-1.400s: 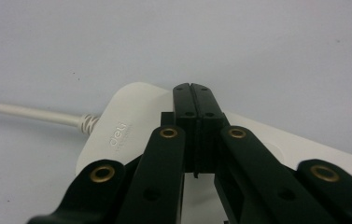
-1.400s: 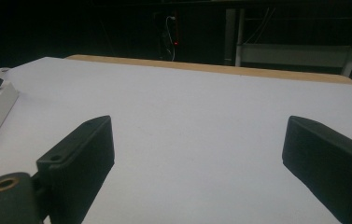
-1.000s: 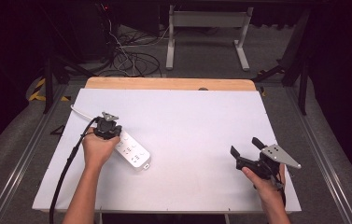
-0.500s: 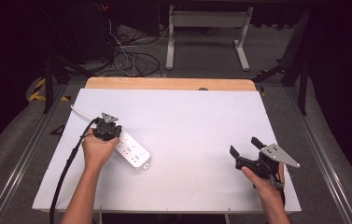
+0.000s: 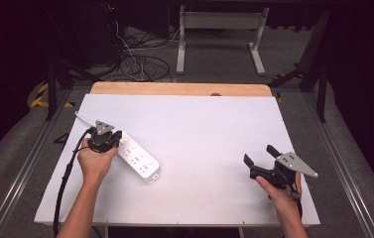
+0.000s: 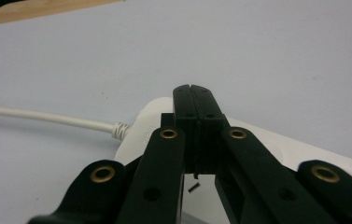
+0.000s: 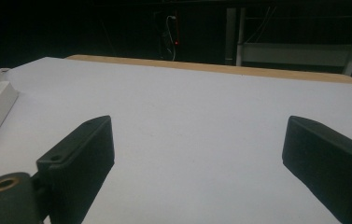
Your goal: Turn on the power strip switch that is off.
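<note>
**Ana:** Nearest the person's edge of the white table sheet [image 5: 209, 129], what had changed over the last second?

**Ben:** On the right, nothing. The right gripper [image 5: 263, 155] sat low over the bare sheet near the front corner, exactly where the earlier pictures had it. The left gripper [image 5: 109, 144] was the one that had shifted: it had slid a little away from the person along the long white plastic power strip [image 5: 136, 157], toward the end where the cord comes out.

**Ana:** And what did that mean for the work?

**Ben:** My reading was that the left hand was working along the strip's top, pressing or nudging it rather than lifting it. The strip still lay flat and slanted on the left half of the sheet, about where it had been.

**Ana:** How did the jaws stand?

**Ben:** The left gripper's jaws were pressed fully together, with nothing pinched between them. In the left gripper view the shut tips [image 6: 194, 100] hung over the rounded cord end of the strip [image 6: 138, 135]; whether they actually touched the plastic I could not tell. The right gripper's jaws were spread wide, holding nothing, just sheet between them [image 7: 197, 140].

**Ana:** Farther out?

**Ben:** The thin white cord [image 6: 43, 117] ran off from the strip toward the sheet's left edge, and beyond the sheet lay a strip of bare wooden tabletop [image 5: 179, 89].
</note>
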### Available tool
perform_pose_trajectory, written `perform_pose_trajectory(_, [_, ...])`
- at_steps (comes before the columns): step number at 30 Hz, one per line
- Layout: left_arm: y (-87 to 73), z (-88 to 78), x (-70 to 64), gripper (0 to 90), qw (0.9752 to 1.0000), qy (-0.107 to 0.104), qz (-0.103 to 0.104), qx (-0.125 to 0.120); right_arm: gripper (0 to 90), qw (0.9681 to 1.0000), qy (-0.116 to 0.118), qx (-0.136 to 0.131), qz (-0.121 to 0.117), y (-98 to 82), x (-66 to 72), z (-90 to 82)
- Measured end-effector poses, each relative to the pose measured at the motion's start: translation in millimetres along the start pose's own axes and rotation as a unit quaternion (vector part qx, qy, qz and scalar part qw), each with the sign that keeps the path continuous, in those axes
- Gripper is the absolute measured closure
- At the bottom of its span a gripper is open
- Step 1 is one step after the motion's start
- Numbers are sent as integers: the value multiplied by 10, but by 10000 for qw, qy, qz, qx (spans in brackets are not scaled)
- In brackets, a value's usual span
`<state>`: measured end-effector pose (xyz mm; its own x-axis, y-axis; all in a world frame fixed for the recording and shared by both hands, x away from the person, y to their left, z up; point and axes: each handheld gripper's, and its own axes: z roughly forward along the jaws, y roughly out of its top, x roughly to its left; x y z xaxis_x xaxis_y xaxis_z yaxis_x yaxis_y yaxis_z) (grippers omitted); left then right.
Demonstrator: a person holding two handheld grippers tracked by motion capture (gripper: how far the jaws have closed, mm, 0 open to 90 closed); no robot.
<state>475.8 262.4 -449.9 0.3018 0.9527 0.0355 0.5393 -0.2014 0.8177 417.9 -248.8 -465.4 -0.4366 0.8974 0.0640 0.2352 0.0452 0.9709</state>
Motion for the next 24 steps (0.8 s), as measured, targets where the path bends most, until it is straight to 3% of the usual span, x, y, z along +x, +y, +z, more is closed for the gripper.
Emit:
perform_pose_trajectory(6, [-111,-327,41,900,9978,-129,-88,-637,96,10000,2,11,-39,1,17,12])
perform_pose_trajectory(13, [-301,-770,135,900,9917,-48,-237,-1261,96,10000,15,41,-48,2,38,36])
perform_pose_trajectory(19, [-417,-1095,156,900,9816,180,-340,-1868,96,10000,44,13,-63,18,63,44])
perform_pose_trajectory(22, [-504,-1227,90,900,9751,334,-392,-2157,96,10000,55,11,-72,19,65,51])
perform_pose_trajectory(24, [-571,-1322,34,900,9691,439,-431,-2388,96,9999,60,21,-79,23,65,56])
